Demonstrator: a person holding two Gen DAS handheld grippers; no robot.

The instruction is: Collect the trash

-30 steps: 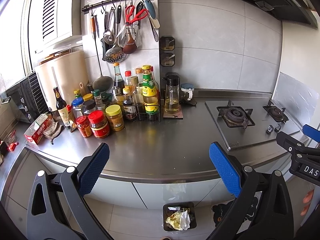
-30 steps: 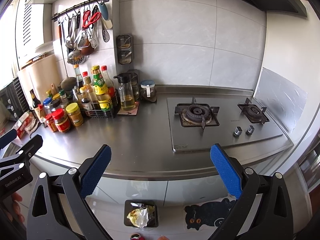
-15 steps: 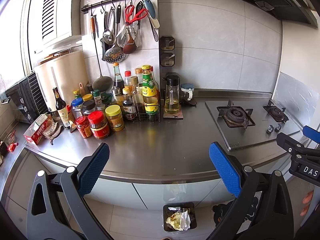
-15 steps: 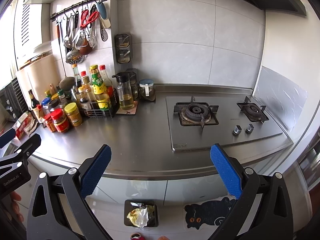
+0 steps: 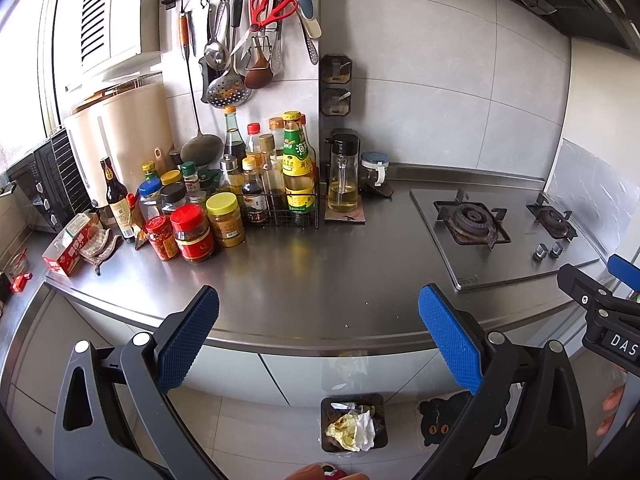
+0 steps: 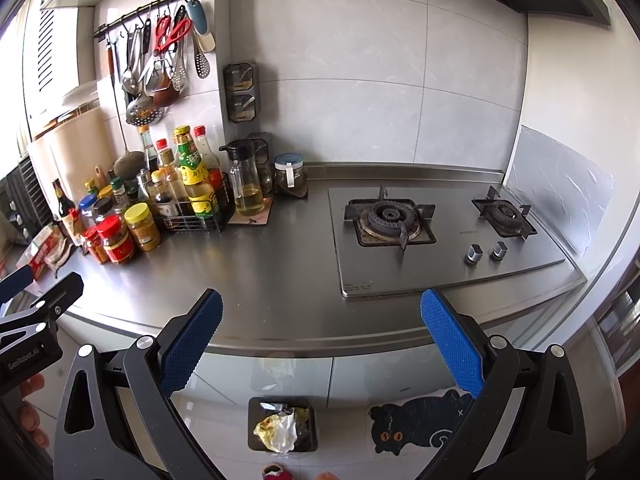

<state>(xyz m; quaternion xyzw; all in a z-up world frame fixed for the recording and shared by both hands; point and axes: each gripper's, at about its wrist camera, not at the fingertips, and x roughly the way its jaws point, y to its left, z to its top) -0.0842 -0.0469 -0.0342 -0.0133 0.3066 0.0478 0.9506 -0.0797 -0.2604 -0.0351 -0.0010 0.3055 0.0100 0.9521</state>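
Observation:
A small black trash bin stands on the floor below the counter, holding crumpled yellow and white wrappers. My left gripper hangs open in front of the steel counter edge, nothing between its blue pads. My right gripper is also open and empty, held at about the same height further right. Each gripper shows at the edge of the other's view: the right gripper and the left gripper. No loose trash shows on the bare counter.
The steel counter carries a cluster of sauce jars and bottles, a red carton with a cloth, an oil dispenser and a two-burner gas hob. Utensils hang on a wall rail. A black cat mat lies on the floor.
The right wrist view has shifted slightly; the left view is nearly the same. Both grippers stay open and empty.

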